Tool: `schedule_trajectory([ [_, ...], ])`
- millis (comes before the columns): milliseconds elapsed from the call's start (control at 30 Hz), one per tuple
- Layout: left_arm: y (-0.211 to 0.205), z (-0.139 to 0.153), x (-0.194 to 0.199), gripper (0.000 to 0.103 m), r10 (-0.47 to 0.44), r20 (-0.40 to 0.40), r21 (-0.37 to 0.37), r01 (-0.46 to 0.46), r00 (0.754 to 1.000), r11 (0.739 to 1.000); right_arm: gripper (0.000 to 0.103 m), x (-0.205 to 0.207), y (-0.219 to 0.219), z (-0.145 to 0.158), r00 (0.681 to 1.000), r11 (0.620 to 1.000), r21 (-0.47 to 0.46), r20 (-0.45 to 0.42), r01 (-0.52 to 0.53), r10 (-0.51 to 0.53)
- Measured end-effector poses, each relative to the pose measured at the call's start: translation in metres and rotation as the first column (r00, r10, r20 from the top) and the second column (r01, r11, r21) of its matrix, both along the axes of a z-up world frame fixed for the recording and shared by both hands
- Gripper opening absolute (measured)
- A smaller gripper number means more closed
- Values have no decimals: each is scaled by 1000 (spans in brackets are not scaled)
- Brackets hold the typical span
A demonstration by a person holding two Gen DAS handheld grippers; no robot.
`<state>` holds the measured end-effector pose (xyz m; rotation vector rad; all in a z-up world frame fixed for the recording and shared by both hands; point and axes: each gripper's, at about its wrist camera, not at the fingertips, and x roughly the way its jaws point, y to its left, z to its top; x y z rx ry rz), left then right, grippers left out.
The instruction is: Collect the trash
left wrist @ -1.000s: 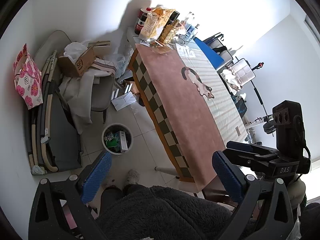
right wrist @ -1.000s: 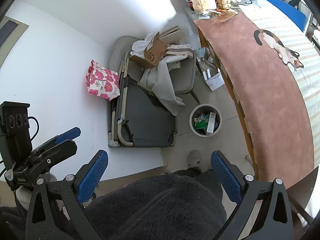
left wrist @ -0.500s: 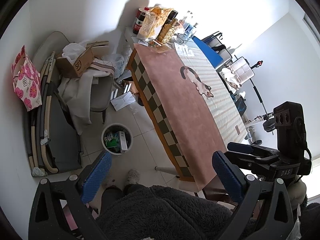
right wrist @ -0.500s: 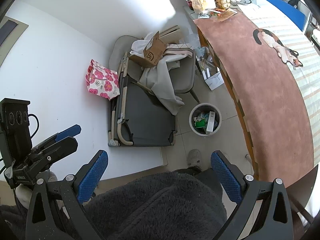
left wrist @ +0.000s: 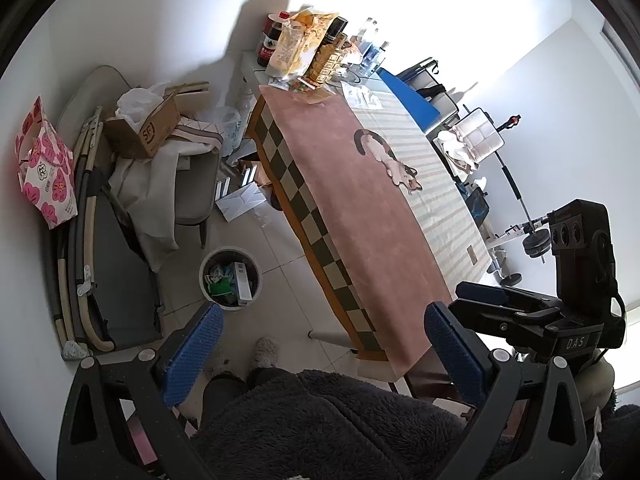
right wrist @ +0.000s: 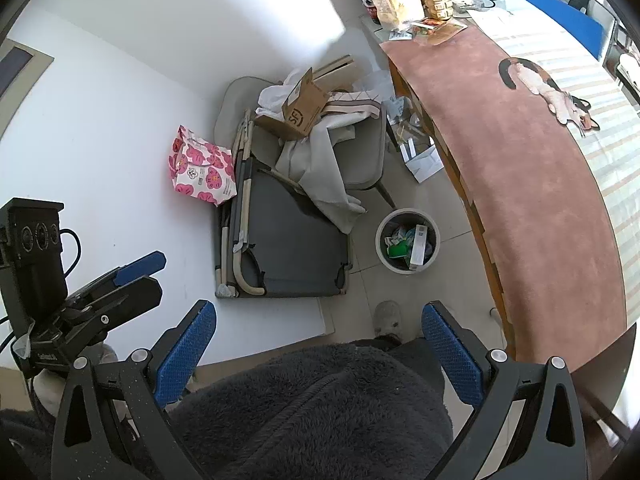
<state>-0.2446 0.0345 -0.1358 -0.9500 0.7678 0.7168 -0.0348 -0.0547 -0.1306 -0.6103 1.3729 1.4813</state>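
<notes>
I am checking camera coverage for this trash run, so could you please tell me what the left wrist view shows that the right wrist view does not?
Only the left wrist view shows the white quilted chair and the black barbell weights beyond the table.

Only the right wrist view shows the grey framed panel on the white wall.

Both show the round white trash bin already holding packaging, the pink flowered paper bag, the brown cardboard box and the pink cat-print tablecloth. Both grippers, left gripper and right gripper, are open and empty.
</notes>
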Motion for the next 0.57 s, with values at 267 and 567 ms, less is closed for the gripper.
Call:
schedule_trajectory([
  [267,7,1,-1,103,-18,2,2,18,1000,1000,103,0,0,3,1000,1000,1,2,4,-4],
  [567,11,0,-4,103,-16,5,3,16,1000,1000,103,0,1,3,1000,1000,0,2,3,-3],
])
